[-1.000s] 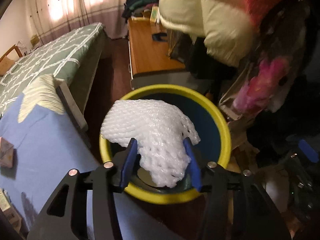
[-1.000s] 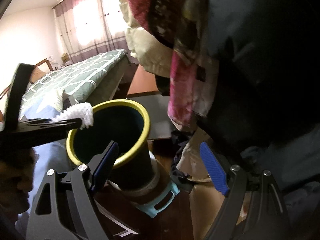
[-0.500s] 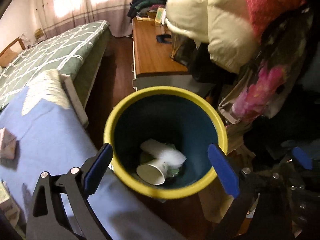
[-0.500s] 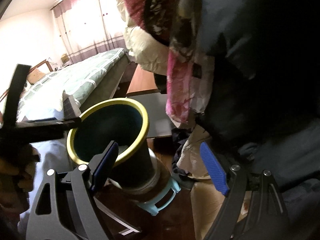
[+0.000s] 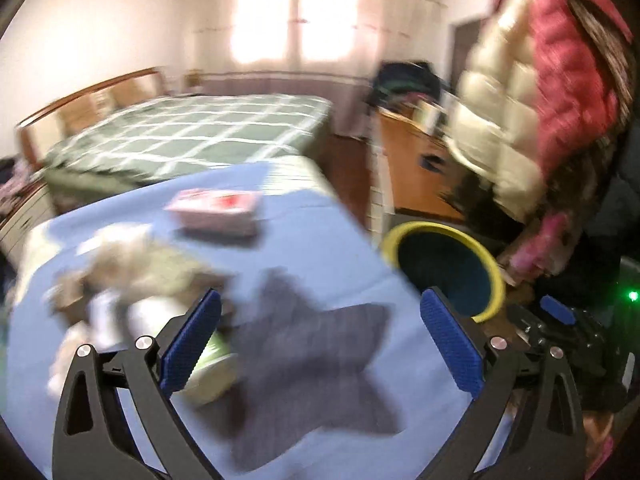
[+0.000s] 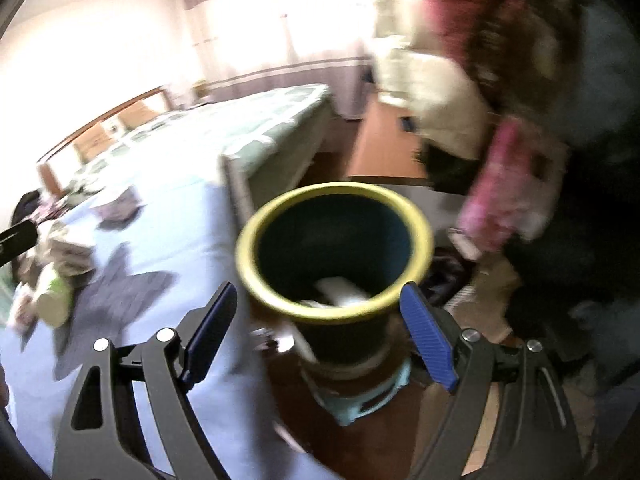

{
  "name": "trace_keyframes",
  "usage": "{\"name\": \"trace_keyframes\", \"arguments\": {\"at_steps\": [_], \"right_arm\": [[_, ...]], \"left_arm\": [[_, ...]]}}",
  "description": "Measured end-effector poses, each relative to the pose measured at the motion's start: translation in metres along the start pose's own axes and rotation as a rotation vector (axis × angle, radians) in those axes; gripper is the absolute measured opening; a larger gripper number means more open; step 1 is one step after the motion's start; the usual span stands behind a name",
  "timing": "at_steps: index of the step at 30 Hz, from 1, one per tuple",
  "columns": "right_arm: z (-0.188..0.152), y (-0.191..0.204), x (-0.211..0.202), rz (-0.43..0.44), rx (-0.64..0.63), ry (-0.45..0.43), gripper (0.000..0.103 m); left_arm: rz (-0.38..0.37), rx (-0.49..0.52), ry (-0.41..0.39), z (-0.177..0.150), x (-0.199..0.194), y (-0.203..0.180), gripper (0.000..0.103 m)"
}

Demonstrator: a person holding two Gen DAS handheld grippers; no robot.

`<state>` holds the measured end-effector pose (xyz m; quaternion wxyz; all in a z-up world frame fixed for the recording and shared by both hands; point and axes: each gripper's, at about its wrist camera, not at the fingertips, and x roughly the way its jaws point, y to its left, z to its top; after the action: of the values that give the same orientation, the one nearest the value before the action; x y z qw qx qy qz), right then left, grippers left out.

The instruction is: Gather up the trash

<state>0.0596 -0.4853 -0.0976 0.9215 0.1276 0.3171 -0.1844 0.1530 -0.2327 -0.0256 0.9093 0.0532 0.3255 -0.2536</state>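
Note:
The dark blue bin with a yellow rim (image 5: 444, 272) stands off the right edge of the blue-covered table (image 5: 320, 236). In the right wrist view white trash (image 6: 340, 290) lies at the bottom of the bin (image 6: 336, 204). My left gripper (image 5: 320, 304) hovers over the table with its jaws opening and nothing between them. A blurred heap of crumpled trash (image 5: 132, 272) lies just left of it, with a green-white piece (image 5: 212, 372) under its left finger. My right gripper (image 6: 320, 292) is open and empty, just in front of the bin.
A pink-and-red box (image 5: 216, 208) lies farther back on the table, and the cloth has a grey star-shaped patch (image 5: 312, 352). A green checked bed (image 5: 192, 136) stands behind. Hanging coats (image 5: 540, 92) crowd the right side above the bin, with a wooden cabinet (image 5: 412, 168) beyond it.
The left gripper opened and dropped the white foam net into the bin, then swung left and up over the blue table. The right gripper shifted so the bin now sits centred before it.

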Motion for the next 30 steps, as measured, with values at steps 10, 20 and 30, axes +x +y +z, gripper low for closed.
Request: {"name": "trace_keyframes", "arguments": {"at_steps": [10,20,30], "right_arm": [[0.007,0.130,-0.008,0.234,-0.189,-0.016,0.079],[0.004,0.236,0.016,0.412,-0.343,0.042,0.079],[-0.011,0.268,0.071,0.448,-0.385,0.196,0.079]], "left_arm": [[0.313,-0.190,-0.109,-0.049,-0.100,0.139,0.098],[0.317,-0.276,-0.093,-0.082,-0.106,0.191,0.098],[0.300,-0.287,-0.072,-0.089,-0.087,0.195,0.098]]}}
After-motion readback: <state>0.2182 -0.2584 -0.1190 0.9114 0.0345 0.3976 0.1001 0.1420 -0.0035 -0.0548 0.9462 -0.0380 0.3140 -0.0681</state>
